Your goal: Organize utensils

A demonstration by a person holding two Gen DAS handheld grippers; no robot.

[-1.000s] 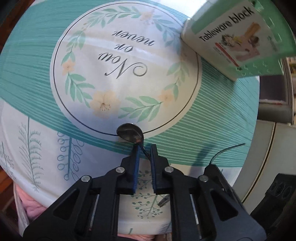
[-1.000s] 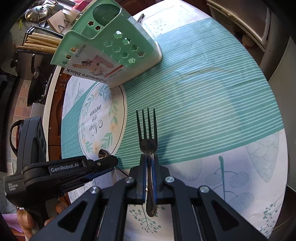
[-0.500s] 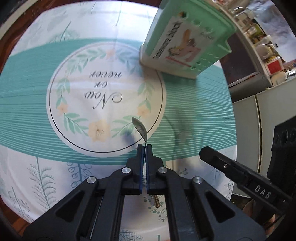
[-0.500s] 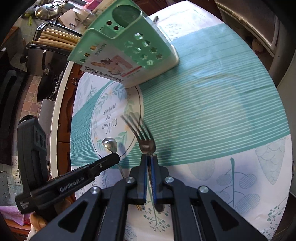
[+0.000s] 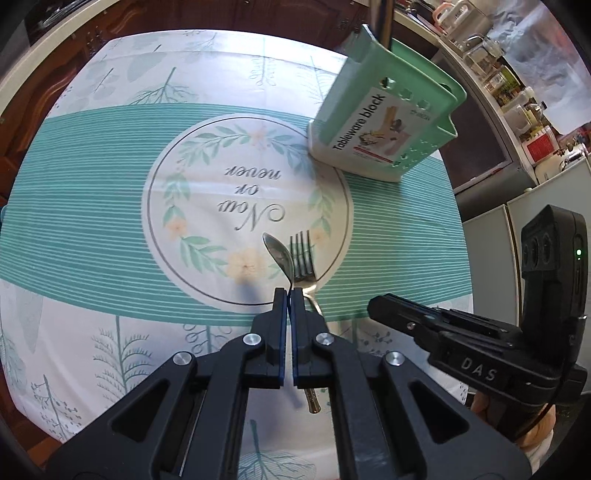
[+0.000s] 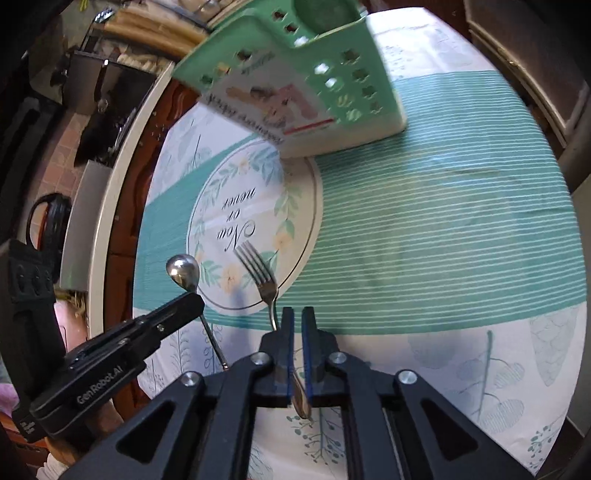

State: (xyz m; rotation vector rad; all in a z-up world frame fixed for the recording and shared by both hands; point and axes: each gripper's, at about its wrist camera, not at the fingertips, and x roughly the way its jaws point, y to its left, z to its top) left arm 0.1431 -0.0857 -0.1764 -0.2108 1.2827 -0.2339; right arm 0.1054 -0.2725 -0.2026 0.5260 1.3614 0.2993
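My left gripper [image 5: 288, 295] is shut on the neck of a steel spoon [image 5: 279, 254], held above the tablecloth's round flower print. In the right wrist view that spoon [image 6: 183, 271] sticks up from the left gripper [image 6: 192, 301]. The jaws of my right gripper [image 6: 295, 317] are opening, with a gap showing between the pads. The fork [image 6: 258, 273] leans left; its neck passes outside the left finger and its handle end lies loose between the jaws. A mint-green tableware holder [image 5: 380, 122] stands at the back right of the table, with the right gripper [image 5: 373, 308] nearby.
The round table carries a teal-striped cloth [image 6: 424, 240]. A steel pole [image 5: 382, 22] rises behind the holder [image 6: 332, 85]. Jars and bottles line a counter [image 5: 517, 92] at the far right. Dark wooden cabinets lie beyond the table's left edge [image 6: 110, 221].
The left gripper shut fully on the spoon, rose and rolled, so the holder looks farther off. The fork swung left in the right gripper, whose jaws have parted. The grippers came closer.
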